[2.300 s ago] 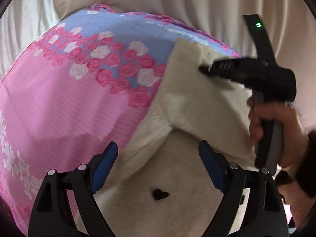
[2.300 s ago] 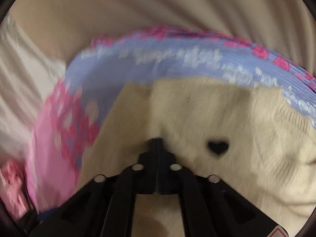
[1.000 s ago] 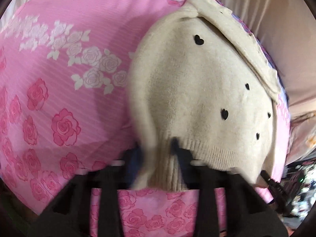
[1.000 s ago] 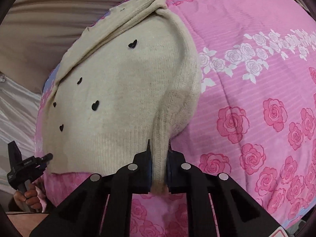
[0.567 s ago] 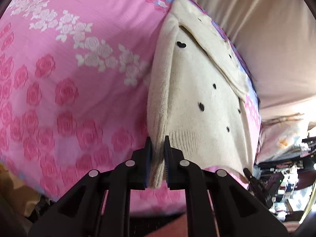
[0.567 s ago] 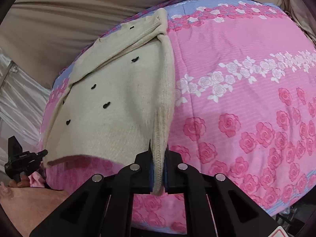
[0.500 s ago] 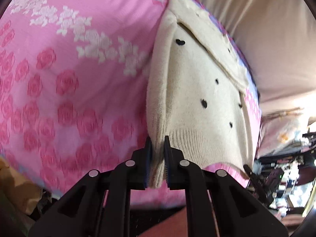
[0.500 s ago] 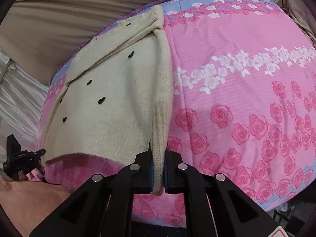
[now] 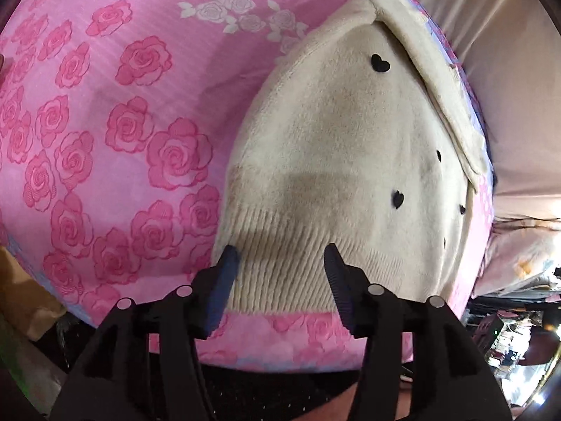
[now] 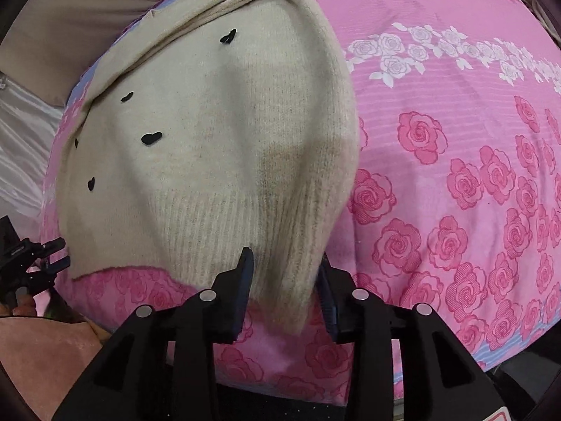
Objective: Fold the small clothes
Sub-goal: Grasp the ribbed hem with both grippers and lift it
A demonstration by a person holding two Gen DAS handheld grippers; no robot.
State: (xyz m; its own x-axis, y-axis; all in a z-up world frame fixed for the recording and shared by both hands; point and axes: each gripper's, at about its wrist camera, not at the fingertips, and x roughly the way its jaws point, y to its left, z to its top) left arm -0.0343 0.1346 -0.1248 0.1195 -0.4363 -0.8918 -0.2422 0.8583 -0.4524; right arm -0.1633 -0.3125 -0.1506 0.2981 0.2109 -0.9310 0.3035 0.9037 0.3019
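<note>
A cream knit sweater (image 9: 343,161) with small black hearts lies on a pink rose-print bedspread (image 9: 105,112), its ribbed hem toward me. It also shows in the right wrist view (image 10: 210,140). My left gripper (image 9: 280,263) is open, its jaws wide apart just above the hem's left corner. My right gripper (image 10: 284,270) is open, and the hem's right corner still sags between its jaws. The left gripper (image 10: 31,259) shows small at the hem's far left in the right wrist view.
The bedspread (image 10: 473,175) ends at the bed's near edge just below the hem. Beige curtain fabric (image 9: 508,70) hangs behind the bed. Cluttered shelves (image 9: 508,333) stand at the lower right of the left wrist view.
Both grippers were shut on the hem corners, holding the sweater stretched over the bed. Now both have opened and the sweater has dropped flat onto the bedspread.
</note>
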